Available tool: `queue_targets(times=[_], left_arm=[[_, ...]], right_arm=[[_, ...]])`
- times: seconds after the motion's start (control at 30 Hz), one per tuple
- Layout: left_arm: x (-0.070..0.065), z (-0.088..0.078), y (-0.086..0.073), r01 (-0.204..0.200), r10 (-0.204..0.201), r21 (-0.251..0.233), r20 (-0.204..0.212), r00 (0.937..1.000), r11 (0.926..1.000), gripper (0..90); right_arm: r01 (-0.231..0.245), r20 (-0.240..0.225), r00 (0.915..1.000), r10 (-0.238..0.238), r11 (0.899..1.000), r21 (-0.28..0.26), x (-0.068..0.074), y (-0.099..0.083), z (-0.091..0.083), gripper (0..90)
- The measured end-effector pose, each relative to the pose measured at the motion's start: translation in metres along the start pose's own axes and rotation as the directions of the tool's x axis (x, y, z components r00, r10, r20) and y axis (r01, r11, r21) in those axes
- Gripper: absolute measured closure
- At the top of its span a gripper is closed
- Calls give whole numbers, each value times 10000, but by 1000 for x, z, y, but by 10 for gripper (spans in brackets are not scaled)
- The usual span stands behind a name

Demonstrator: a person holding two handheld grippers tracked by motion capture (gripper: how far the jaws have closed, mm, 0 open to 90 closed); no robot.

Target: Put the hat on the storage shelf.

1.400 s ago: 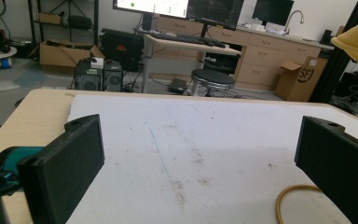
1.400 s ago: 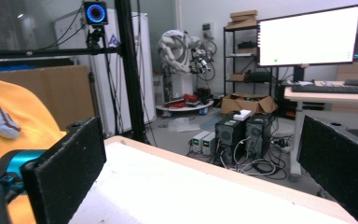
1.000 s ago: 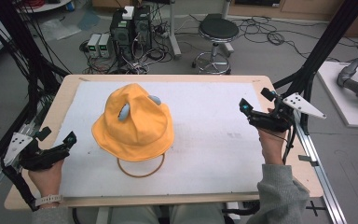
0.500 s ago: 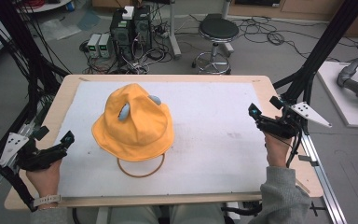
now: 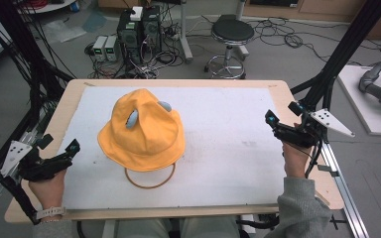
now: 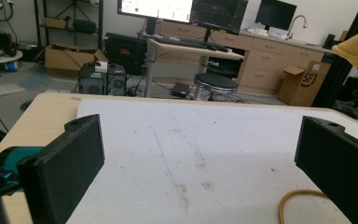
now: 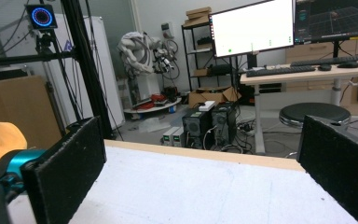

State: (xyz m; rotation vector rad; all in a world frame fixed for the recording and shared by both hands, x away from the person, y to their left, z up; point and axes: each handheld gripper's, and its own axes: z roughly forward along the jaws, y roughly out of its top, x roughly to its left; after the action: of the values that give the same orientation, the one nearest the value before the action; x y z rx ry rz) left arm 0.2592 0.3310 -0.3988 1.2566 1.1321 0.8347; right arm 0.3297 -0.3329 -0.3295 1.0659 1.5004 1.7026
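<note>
My left gripper (image 5: pixel 58 152) sits at the near left corner of the table, jaws spread wide with nothing between them. In the left gripper view I look along its two black jaws across bare white mat (image 6: pixel 205 154), and neither touches anything. My right gripper (image 5: pixel 284 118) is held at the right edge of the table, above the mat's right margin, its jaws also wide apart and holding nothing. The right gripper view confirms the wide gap, with only mat and the table's far wooden edge (image 7: pixel 214 156) between the pads.

The orange bucket hat (image 5: pixel 143 131) stands crown up on the left half of the mat, well apart from both grippers. Two small grey-blue pieces (image 5: pixel 132 118) show on its crown. A thin tan ring (image 5: pixel 150 177) lies flat just near of the hat, its far arc tucked under the brim. I catch part of that ring at the lower right of the left gripper view (image 6: pixel 303 205).

The mat (image 5: pixel 228 148) covers most of the wooden table (image 5: pixel 302 163) and carries faint smudges. Beyond the far edge I see a round black stool (image 5: pixel 232 32), computer towers (image 5: pixel 140 27) amid tangled cables on the grey floor, and black frame struts either side. The gripper views add monitors (image 7: pixel 251 30) on a desk.
</note>
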Motion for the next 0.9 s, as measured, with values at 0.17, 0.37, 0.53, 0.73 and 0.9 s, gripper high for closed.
queue_targets(times=[0.17, 0.37, 0.53, 0.73, 0.9], left_arm=[[0, 0, 0, -25, 25, 15, 17, 10000, 10000, 17], [0, 0, 0, 3, -3, -8, 4, 10000, 10000, 17], [-1, 1, -1, -25, 25, 45, 4, 10000, 10000, 17], [-1, 0, 0, -17, 17, 23, -2, 10000, 10000, 17], [0, 0, 0, -27, 27, 16, -8, 10000, 10000, 17]], right_arm=[[-5, -18, 10000, 5, 10000, 7, 0, 0, 0, 7], [-41, 5, 10000, 41, 10000, -31, -1, 0, -1, 7], [-66, 31, 10000, 66, 10000, -65, -3, 0, -2, 7], [-71, 11, 10000, 71, 10000, 42, -2, 0, -1, 7], [-29, -1, 10000, 29, 10000, 55, -2, -1, -1, 7]])
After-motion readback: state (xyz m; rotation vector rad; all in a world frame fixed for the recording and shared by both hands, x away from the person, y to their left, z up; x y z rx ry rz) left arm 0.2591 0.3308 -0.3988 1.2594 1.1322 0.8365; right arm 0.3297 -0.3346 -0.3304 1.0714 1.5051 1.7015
